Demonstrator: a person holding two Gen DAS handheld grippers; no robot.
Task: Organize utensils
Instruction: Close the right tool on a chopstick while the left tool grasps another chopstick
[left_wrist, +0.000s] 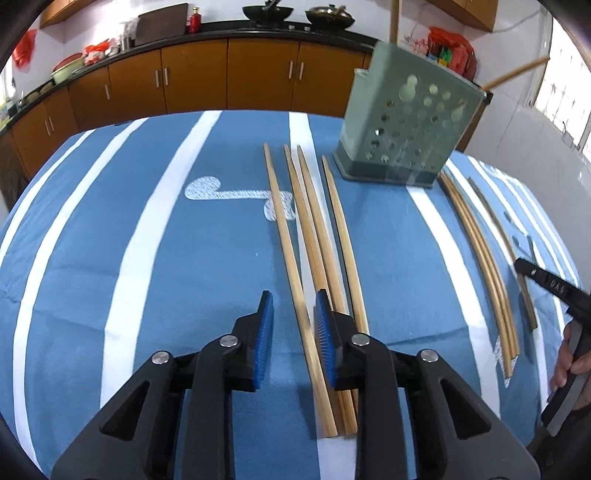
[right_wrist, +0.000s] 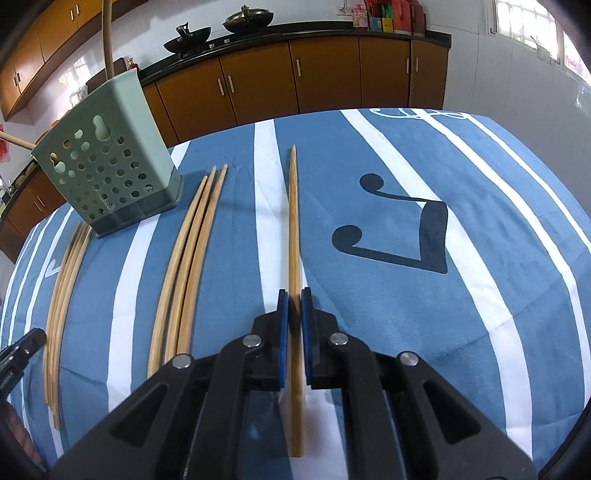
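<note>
Left gripper (left_wrist: 293, 314): matte black plastic linkage arms with triangular cut-outs and round silver pivot screws.
Left fingers (left_wrist: 266, 314): flat black plates faced with ribbed blue pads.
Right gripper (right_wrist: 294, 306): same black build, silver screws, blue-lined fingers (right_wrist: 283, 310).
Hand (left_wrist: 570, 363): bare skin around a black handle with white lettering.

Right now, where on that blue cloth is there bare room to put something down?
Left of the four chopsticks, and right of the single chopstick between the right gripper pads. It is crowded around the green holder, with chopsticks either side.
</note>
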